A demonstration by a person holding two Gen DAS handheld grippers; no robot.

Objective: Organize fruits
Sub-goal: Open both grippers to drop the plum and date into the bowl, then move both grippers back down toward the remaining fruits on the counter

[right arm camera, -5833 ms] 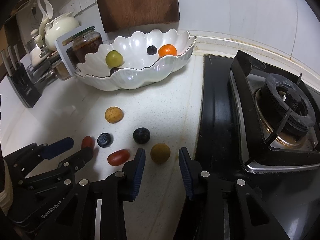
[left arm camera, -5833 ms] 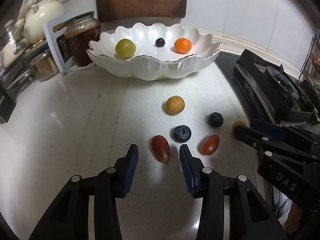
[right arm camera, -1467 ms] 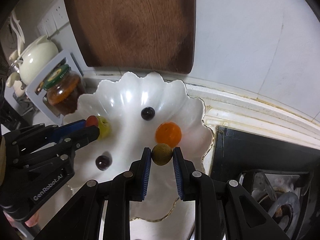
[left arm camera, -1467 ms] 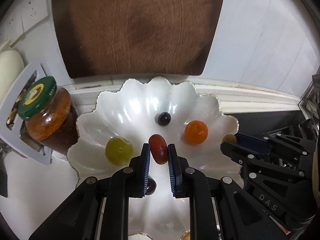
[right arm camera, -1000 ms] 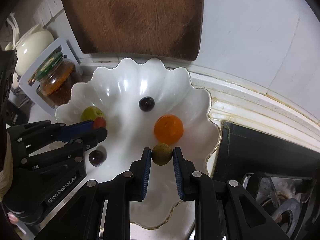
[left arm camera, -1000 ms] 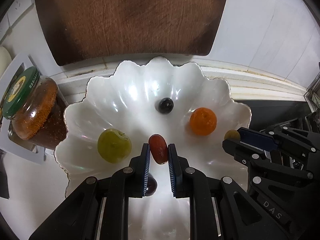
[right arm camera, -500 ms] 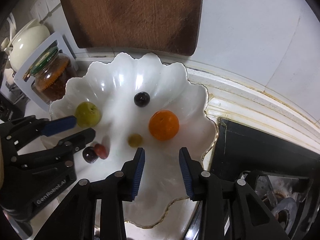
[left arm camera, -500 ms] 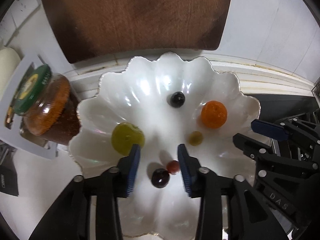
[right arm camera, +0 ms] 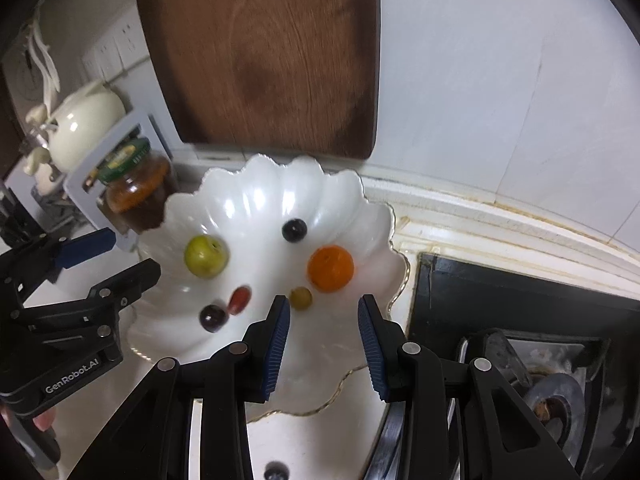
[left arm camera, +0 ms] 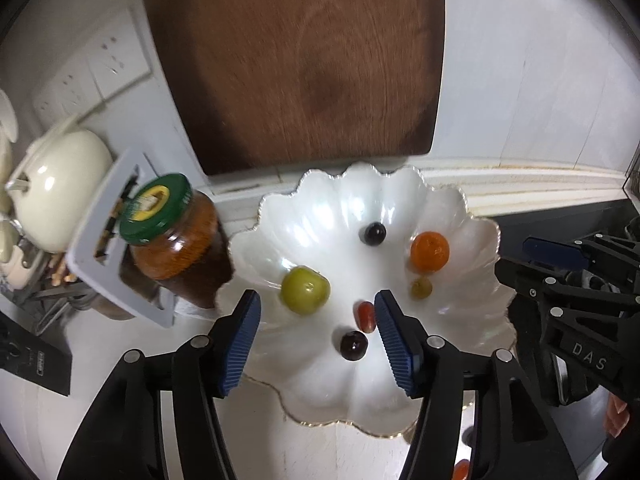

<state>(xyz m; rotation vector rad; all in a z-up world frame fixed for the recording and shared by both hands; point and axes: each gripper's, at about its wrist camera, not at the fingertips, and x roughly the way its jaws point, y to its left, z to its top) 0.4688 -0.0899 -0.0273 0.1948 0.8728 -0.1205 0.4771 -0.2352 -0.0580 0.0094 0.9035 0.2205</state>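
On right gripper (left arm camera: 568, 276) body: "DAS"; left gripper (right arm camera: 92, 264): "GenRobot.AI".

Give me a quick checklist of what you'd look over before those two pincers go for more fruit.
1. Left gripper empty: ok, jaws opening, nothing between them.
2. Right gripper empty: ok, open.
3. Red oblong fruit lies in the white bowl: ok.
4. Small olive fruit in the bowl beside the orange fruit: ok.
5. More fruit left on the counter: ok, a dark berry shows at the bottom edge of the right view.
6. Count of fruit left outside: cannot tell.
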